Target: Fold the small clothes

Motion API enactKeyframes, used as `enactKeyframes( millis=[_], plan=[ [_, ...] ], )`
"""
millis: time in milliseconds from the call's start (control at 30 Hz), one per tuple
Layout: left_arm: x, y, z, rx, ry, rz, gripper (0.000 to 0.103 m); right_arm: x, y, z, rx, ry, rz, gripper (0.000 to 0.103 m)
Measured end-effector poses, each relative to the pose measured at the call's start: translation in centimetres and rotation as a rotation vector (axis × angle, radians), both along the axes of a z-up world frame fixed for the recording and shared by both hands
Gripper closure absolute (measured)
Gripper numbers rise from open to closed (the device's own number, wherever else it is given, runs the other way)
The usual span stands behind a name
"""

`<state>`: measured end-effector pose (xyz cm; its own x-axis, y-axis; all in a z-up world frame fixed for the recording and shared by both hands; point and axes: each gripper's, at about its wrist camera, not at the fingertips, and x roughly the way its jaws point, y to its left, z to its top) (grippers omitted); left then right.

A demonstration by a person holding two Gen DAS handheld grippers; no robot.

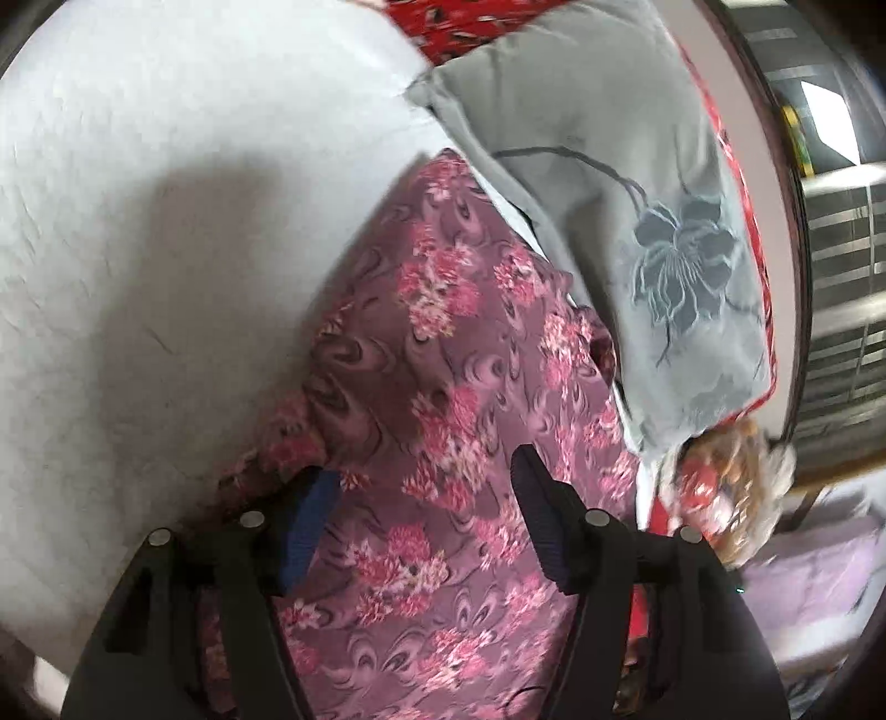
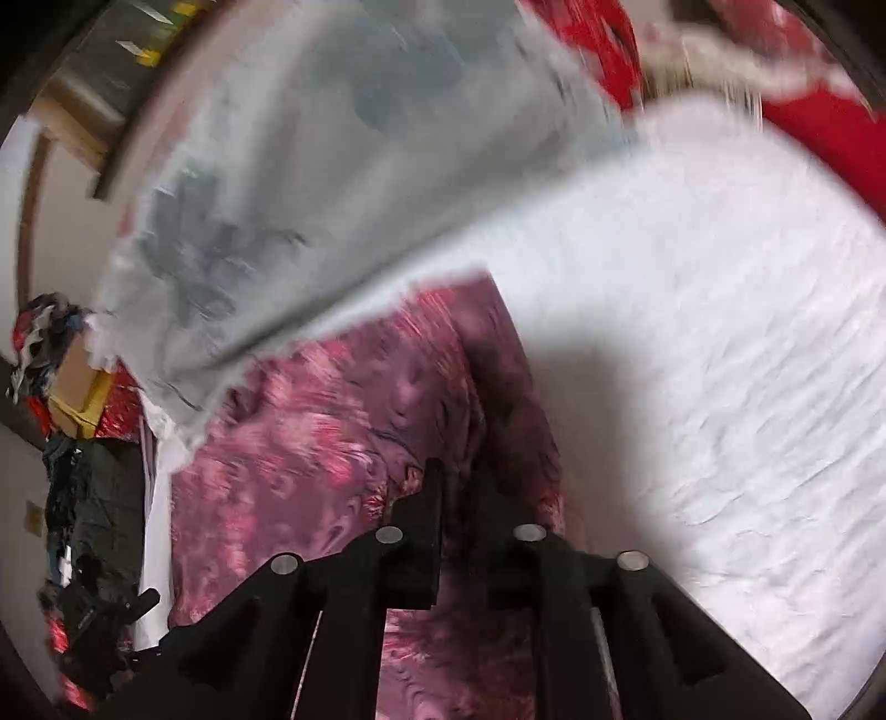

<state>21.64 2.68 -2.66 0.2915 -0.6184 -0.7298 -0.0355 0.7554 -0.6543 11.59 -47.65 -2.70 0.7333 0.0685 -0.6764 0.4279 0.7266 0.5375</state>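
A mauve garment with pink flowers (image 1: 443, 387) lies on a white bed sheet (image 1: 138, 249). My left gripper (image 1: 423, 515) is open just above it, with cloth showing between the two fingers. In the right wrist view the same garment (image 2: 310, 443) is blurred by motion. My right gripper (image 2: 459, 487) is shut on a fold of the garment near its right edge. The white sheet (image 2: 720, 360) lies to the right of it.
A grey pillow with a dark flower print (image 1: 637, 221) lies against the garment's far side and also shows in the right wrist view (image 2: 277, 194). Red patterned bedding (image 1: 459, 22) lies behind it. A pile of clothes and a cardboard box (image 2: 72, 399) stand at the left.
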Motion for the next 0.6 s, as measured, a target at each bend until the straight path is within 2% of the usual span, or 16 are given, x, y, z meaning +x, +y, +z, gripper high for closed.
enactKeyframes(
  millis=[67, 100, 167, 200, 233, 267, 333, 400, 433, 467, 533, 600],
  plan=[
    [-0.1, -1.0, -0.6, 0.079, -0.001, -0.033, 0.041, -1.3, 1.0, 1.5, -0.052, -0.108, 0.012, 0.090],
    [0.1, -1.6, -1.2, 0.111, 0.016, -0.051, 0.041, -1.5, 1.6, 1.5, -0.067, -0.121, 0.024, 0.090],
    [0.1, -2.4, -2.0, 0.171, 0.018, -0.084, 0.041, 0.0, 2.6, -0.8, -0.038, -0.012, 0.102, 0.093],
    [-0.3, -2.6, -1.4, 0.198, 0.003, -0.103, 0.041, 1.0, 3.2, -3.0, -0.024, 0.119, 0.152, 0.098],
    [-0.7, -2.7, -0.7, 0.212, 0.008, -0.138, 0.041, 1.1, 3.4, -4.0, -0.022, 0.155, 0.167, 0.099],
    [-1.1, -2.6, -0.3, 0.201, 0.015, -0.170, 0.041, 0.2, 3.3, -3.3, -0.031, 0.104, 0.148, 0.091],
    [-2.3, -1.8, 0.5, 0.188, 0.032, -0.235, 0.040, -1.1, 3.2, -1.9, 0.006, 0.108, 0.156, 0.090],
    [-4.2, -0.5, 1.3, 0.206, 0.039, -0.323, 0.040, -3.3, 3.3, -0.6, -0.006, 0.091, 0.184, 0.084],
    [-5.3, 0.1, 1.5, 0.221, 0.041, -0.366, 0.040, -4.5, 3.4, 0.0, -0.019, 0.094, 0.200, 0.076],
    [-6.6, 0.9, 1.6, 0.246, 0.041, -0.402, 0.040, -6.3, 3.4, 0.7, -0.032, 0.093, 0.224, 0.068],
    [-9.7, 3.1, 1.6, 0.297, 0.046, -0.452, 0.040, -10.8, 3.7, 1.2, -0.058, 0.086, 0.259, 0.059],
    [-12.1, 4.8, 1.2, 0.329, 0.070, -0.477, 0.039, -15.3, 3.1, 1.2, -0.060, 0.095, 0.276, 0.055]
  ],
)
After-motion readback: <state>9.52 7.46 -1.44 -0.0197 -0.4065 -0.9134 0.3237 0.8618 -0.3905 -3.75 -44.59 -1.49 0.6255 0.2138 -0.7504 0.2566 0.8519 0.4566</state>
